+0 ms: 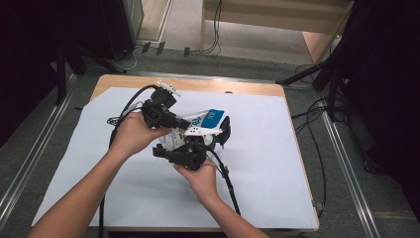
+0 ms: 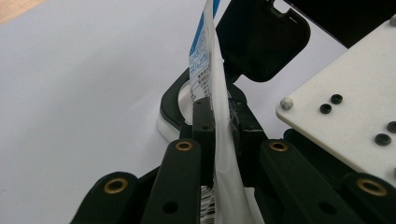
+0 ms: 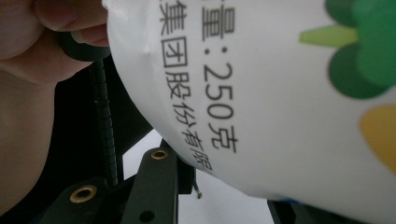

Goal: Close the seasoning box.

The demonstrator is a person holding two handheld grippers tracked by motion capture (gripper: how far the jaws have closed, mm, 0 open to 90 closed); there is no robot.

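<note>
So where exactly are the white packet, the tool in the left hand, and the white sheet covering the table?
White packet [image 1: 210, 120]: high view, on its blue printed end.
Left tool [image 2: 215, 122]: left gripper view, midway between its tips, shut on the packet's edge.
White sheet [image 1: 267, 163]: high view, on a bare part at the right.

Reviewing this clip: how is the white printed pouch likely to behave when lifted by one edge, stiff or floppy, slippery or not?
The white printed pouch is probably floppy: its thin edge curves where the left hand-held gripper pinches it. Its rounded bulge in the right gripper view suggests loose contents that may shift. The smooth film looks somewhat slippery, so it might creep.
</note>
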